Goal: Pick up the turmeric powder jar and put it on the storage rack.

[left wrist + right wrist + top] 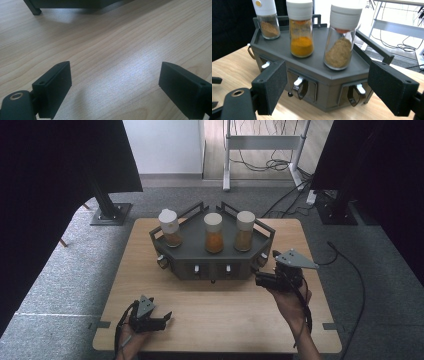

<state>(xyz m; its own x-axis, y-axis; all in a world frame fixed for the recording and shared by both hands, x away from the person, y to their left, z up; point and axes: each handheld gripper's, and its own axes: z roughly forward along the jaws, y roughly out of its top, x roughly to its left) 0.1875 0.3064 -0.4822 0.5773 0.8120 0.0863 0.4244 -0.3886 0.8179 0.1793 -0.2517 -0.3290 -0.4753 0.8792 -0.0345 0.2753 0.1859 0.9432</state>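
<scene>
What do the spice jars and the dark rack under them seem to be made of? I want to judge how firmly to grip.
The spice jars look like clear glass: glossy and see-through, the powder showing, under matte white, probably plastic, caps. The rack looks like matte dark grey plastic or painted metal; which, I cannot tell. The table looks like pale wood grain.

Wood-grain table (215, 305) at centre, on grey carpet (60, 280). Black curtains hang at 10 o'clock (55, 175) and 2 o'clock (380, 170). Black post on a square base plate (109, 212) at 11 o'clock, another base (336, 212) at 1 o'clock. White wall panel (162, 145) at 12 o'clock, with a white metal frame (262, 142) and loose cables (272, 166) on the lighter floor just right of it. Soft overhead light, sheen on the tabletop.
</scene>
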